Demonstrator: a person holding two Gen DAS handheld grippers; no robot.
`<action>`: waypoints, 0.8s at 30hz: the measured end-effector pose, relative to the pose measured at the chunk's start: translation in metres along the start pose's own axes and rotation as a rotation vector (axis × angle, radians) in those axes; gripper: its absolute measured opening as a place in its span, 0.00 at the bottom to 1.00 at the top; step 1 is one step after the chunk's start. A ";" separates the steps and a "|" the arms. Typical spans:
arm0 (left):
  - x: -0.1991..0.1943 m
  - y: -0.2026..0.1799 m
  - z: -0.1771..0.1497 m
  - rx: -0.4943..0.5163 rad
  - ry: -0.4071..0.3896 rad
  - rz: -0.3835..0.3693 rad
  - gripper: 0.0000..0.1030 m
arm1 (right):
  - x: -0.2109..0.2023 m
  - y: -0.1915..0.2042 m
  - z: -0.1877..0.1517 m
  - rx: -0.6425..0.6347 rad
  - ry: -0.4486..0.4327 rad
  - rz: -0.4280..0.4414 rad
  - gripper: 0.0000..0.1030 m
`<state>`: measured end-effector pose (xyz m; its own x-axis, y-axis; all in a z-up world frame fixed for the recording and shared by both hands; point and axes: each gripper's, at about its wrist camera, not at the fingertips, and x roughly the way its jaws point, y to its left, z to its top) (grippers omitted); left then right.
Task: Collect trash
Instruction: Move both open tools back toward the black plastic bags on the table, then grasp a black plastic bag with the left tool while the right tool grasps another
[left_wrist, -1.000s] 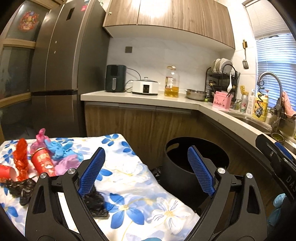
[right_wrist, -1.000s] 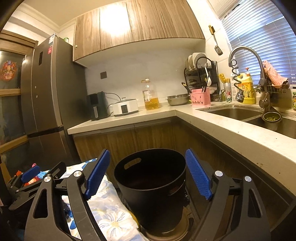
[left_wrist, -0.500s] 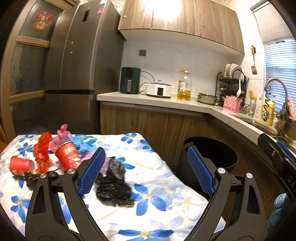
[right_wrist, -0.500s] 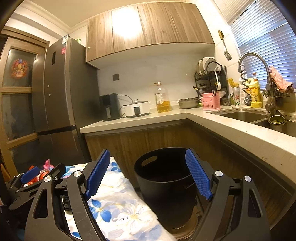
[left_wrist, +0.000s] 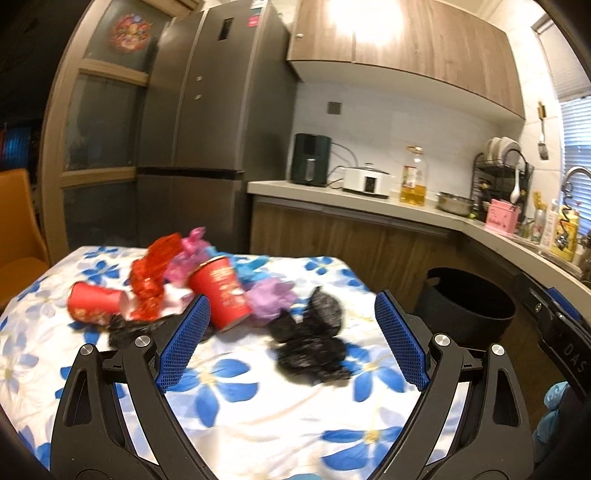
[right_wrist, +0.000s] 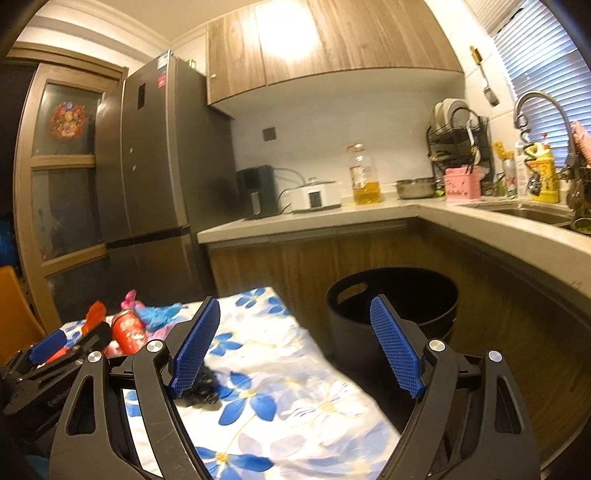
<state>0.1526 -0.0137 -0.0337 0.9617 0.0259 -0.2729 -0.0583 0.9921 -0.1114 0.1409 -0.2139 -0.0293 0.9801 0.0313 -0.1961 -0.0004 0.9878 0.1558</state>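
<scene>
1. The table (left_wrist: 314, 417) stands in a kitchen and wears a white cloth with blue flowers; all the trash lies on it.
2. On the far part of the table there is a heap – a standing red cup (left_wrist: 220, 292), a second red cup on its side (left_wrist: 96, 302) to the left of it, a red crumpled wrapper (left_wrist: 153, 273) between them, and pink, blue and purple pieces behind.
3. Nearer on the table lies a black crumpled bag (left_wrist: 310, 341), apart from the heap.
4. The black bin (right_wrist: 393, 306) stands on the floor just beside the right edge of the table, under the counter (right_wrist: 306, 218); its inside is too dark to see.
5. Behind the table is a tall grey fridge (left_wrist: 207, 122), and the counter runs from it to the sink corner.
6. The left gripper (left_wrist: 291, 339) hovers over the table with its jaws wide apart, nothing between them – the black bag lies beyond.
7. The right gripper (right_wrist: 295, 347) is also spread wide and holds nothing, above the table edge next to the bin.
</scene>
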 end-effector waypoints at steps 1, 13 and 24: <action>0.000 0.004 -0.002 -0.004 0.002 0.010 0.86 | 0.003 0.004 -0.003 0.000 0.008 0.012 0.79; 0.018 0.055 -0.017 -0.052 0.030 0.100 0.86 | 0.074 0.062 -0.039 -0.031 0.135 0.137 0.79; 0.036 0.120 -0.016 -0.129 0.043 0.208 0.86 | 0.137 0.095 -0.058 -0.059 0.252 0.170 0.64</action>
<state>0.1758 0.1047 -0.0718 0.9131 0.2202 -0.3432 -0.2906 0.9418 -0.1689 0.2632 -0.1065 -0.0974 0.8847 0.2266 -0.4073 -0.1793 0.9721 0.1515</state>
